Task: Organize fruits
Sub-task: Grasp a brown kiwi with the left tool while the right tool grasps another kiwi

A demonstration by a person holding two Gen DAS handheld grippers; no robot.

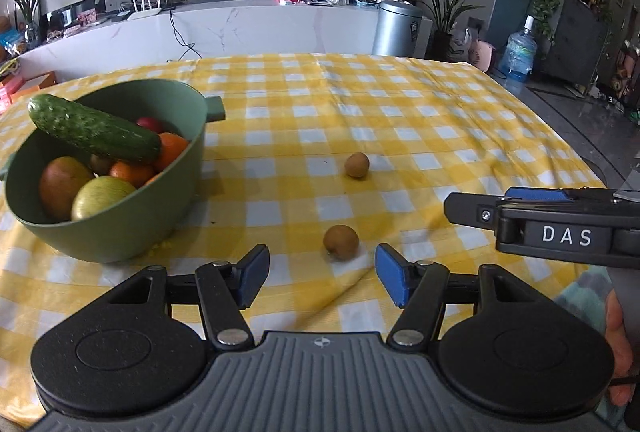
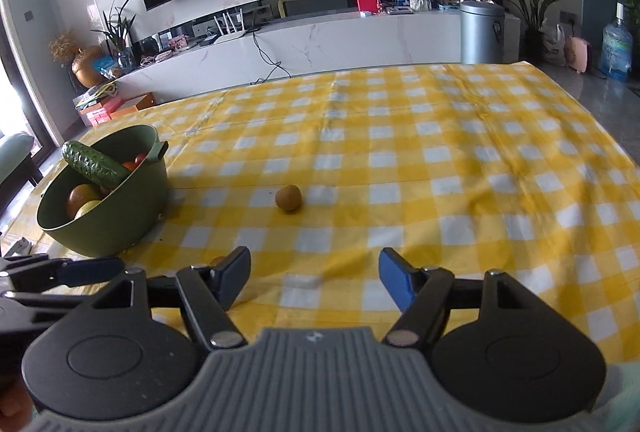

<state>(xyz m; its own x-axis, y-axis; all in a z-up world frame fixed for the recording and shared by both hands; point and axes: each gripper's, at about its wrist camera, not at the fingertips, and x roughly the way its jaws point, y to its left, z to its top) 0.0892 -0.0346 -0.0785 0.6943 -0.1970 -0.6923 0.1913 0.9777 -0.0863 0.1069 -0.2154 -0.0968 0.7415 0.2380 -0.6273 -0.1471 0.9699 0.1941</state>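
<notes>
A green bowl [image 1: 120,232] at the left of the table holds a cucumber [image 1: 92,128], oranges and other fruit; it also shows in the right wrist view [image 2: 108,224]. Two small brown fruits lie on the checked cloth: a near one [image 1: 341,241] just ahead of my left gripper [image 1: 320,272], and a far one [image 1: 357,165], also seen in the right wrist view [image 2: 288,198]. The left gripper is open and empty. My right gripper [image 2: 314,278] is open and empty, well short of the far fruit; seen from the side in the left wrist view [image 1: 540,208], it is at the right.
The yellow-and-white checked tablecloth [image 2: 440,172] has a raised fold near the grippers. Beyond the table's far edge stand a white TV console [image 2: 320,36], a metal bin [image 2: 482,32] and plants. A water bottle [image 1: 518,52] stands on the floor at the right.
</notes>
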